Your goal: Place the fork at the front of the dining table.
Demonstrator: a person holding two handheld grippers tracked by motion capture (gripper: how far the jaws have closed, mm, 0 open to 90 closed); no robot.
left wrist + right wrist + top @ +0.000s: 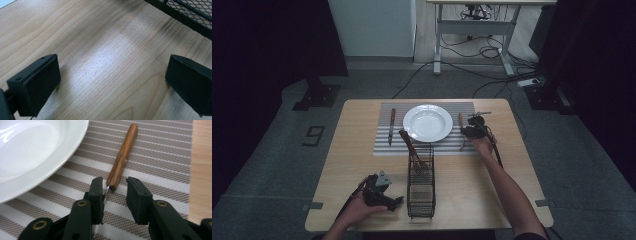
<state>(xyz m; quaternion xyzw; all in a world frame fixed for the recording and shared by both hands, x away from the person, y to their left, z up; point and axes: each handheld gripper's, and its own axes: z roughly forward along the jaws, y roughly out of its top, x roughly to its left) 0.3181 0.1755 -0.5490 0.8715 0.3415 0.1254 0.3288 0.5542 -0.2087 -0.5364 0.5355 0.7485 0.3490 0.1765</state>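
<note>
Wooden desk [362,165] w/ a striped placemat [387,149] at the far half; white plate [427,122] sits mid-mat. Left of the plate, on the mat, lies a wood-handled knife [391,126], blade toward the person. Right of the plate, a wood-handled utensil [123,155] lies on the mat, handle pointing away. Right gripper [114,192] is low over the mat w/ jaws partly apart, one each side of the handle's near end where the metal shank starts; left jaw is at or v. near the shank, right jaw clear of it, so no firm clamp. Black wire basket [420,187] stands on the desk near the front centre, another wood-handled utensil [411,147] leaning out of its far end. Left gripper [112,82] is just left of the basket, jaws wide apart over bare wood, nothing between them.
</note>
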